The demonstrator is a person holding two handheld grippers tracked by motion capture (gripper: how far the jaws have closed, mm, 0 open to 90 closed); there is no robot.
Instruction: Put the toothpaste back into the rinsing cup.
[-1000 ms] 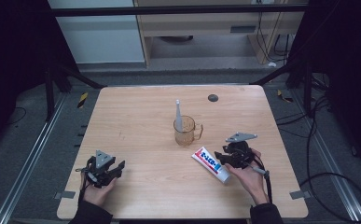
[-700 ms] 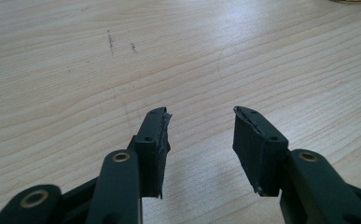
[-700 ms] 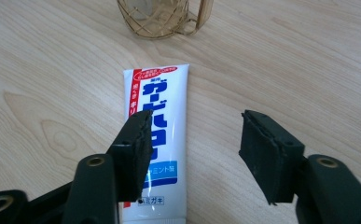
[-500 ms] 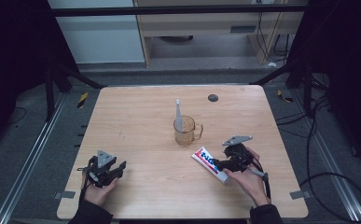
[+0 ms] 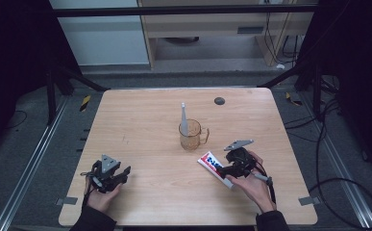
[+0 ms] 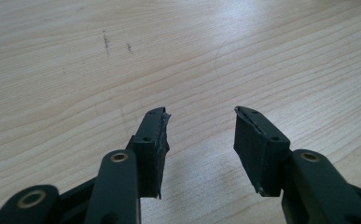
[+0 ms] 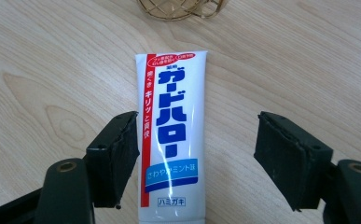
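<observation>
A light wooden counter (image 5: 140, 120) carries three things. Near its centre stands a clear glass mug (image 5: 192, 135) with its handle pointing toward three o'clock; a slim grey stick (image 5: 184, 118) stands upright in it, possibly a toothbrush, though the high view is too coarse to be sure. At about four o'clock from the mug, just beside it, a white toothpaste tube (image 7: 171, 140) with blue and red lettering lies flat on the wood. A small dark round disc (image 5: 219, 100) sits near the far edge, at about one o'clock from the mug.

The right tongs (image 5: 225, 169) sit over the tube, held by the person's right hand (image 5: 253, 185). In the right gripper view the jaws stand wide apart with the tube lying lengthwise between them, closer to the left jaw in that view and seemingly just short of it; the mug's base shows at twelve o'clock beyond the tube.

The left tongs (image 6: 200, 126) rest low at the counter's near-left corner, about seven o'clock from the mug and well apart from it, in the left hand (image 5: 99, 195). Their jaws are parted over bare wood.
</observation>
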